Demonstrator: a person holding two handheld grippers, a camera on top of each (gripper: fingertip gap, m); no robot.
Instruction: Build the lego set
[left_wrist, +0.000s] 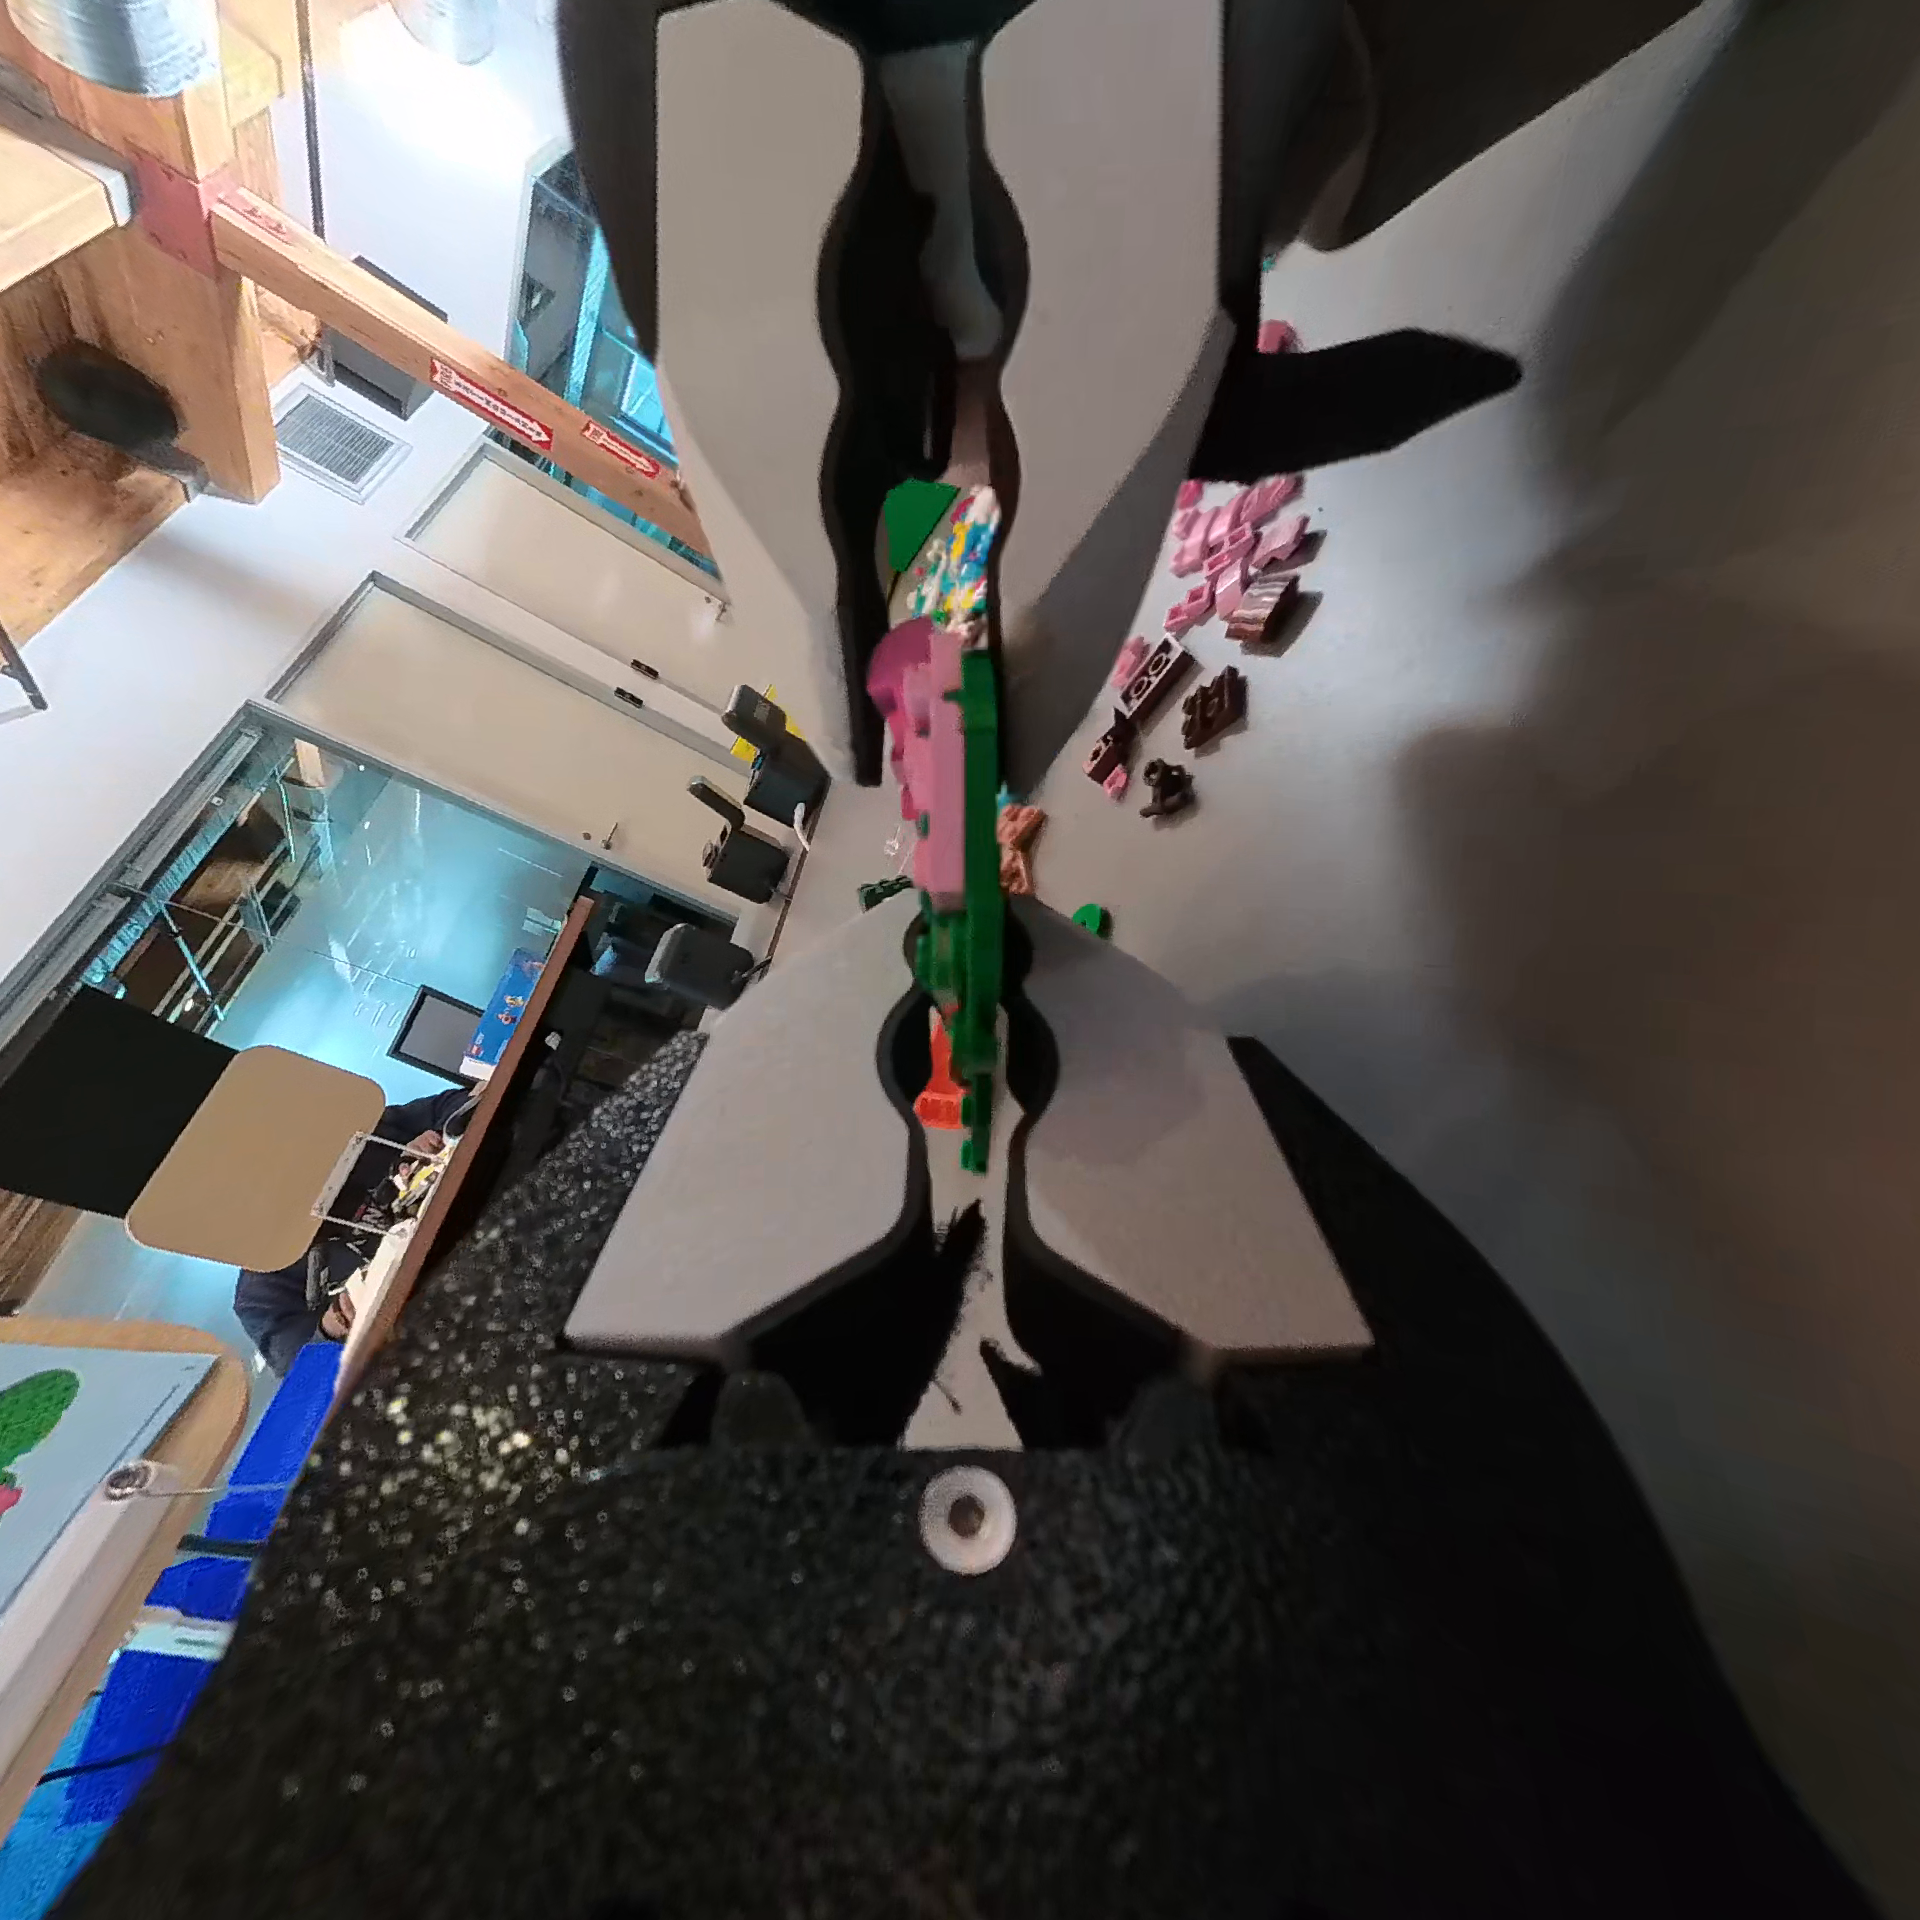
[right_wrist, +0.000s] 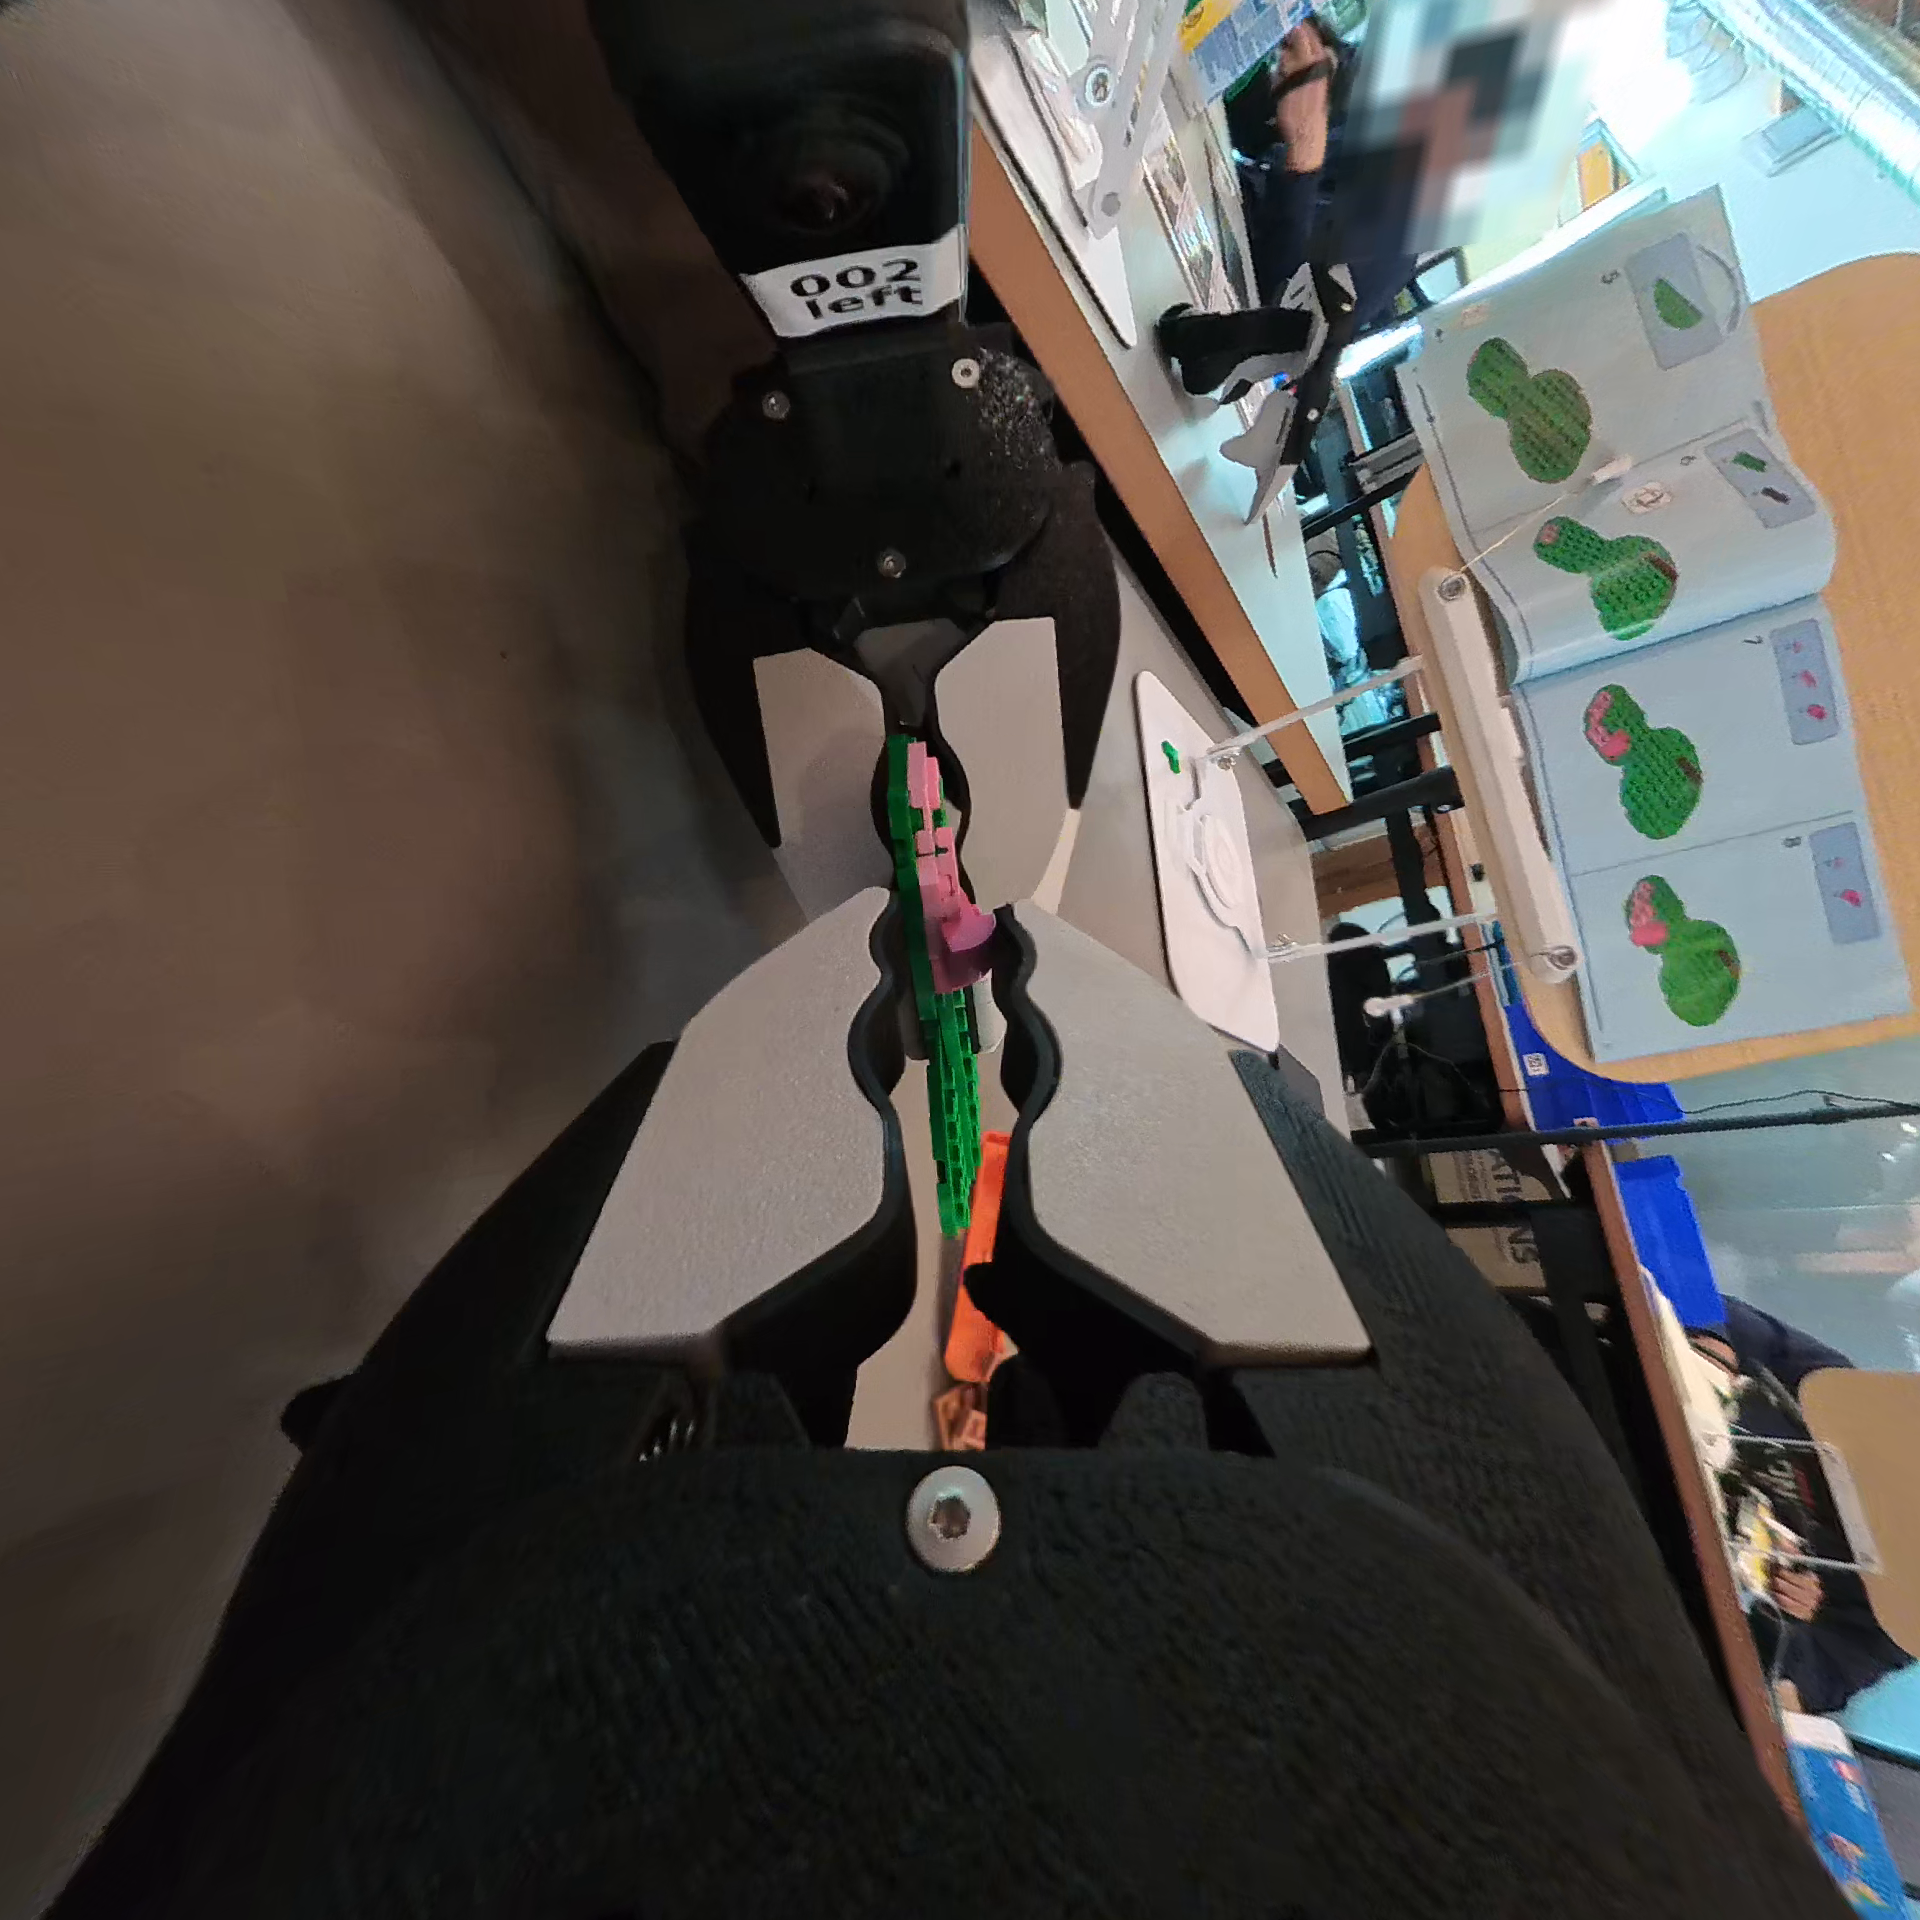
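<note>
Both tongs, left (left_wrist: 961, 914) and right (right_wrist: 951, 935), clamp the green baseplate (left_wrist: 977, 790) edge-on, pink bricks (left_wrist: 925, 748) attached, loose bricks (left_wrist: 1236, 551) remaining on worktop (left_wrist: 1455, 644).

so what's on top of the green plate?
Pink bricks sit on the studded face of the green plate, at one end. Both grippers' fingers cover the rest, so anything more there can't be seen.

A: How's the green baseplate (left_wrist: 977, 883) sitting?
B: Edge-on, raised off the counter (left_wrist: 1455, 623), pink bricks (left_wrist: 925, 769) studded onto one face.
A: And the loose parts?
B: Pink pieces (left_wrist: 1242, 545) and dark brown pieces (left_wrist: 1174, 717) lie scattered there.
</note>
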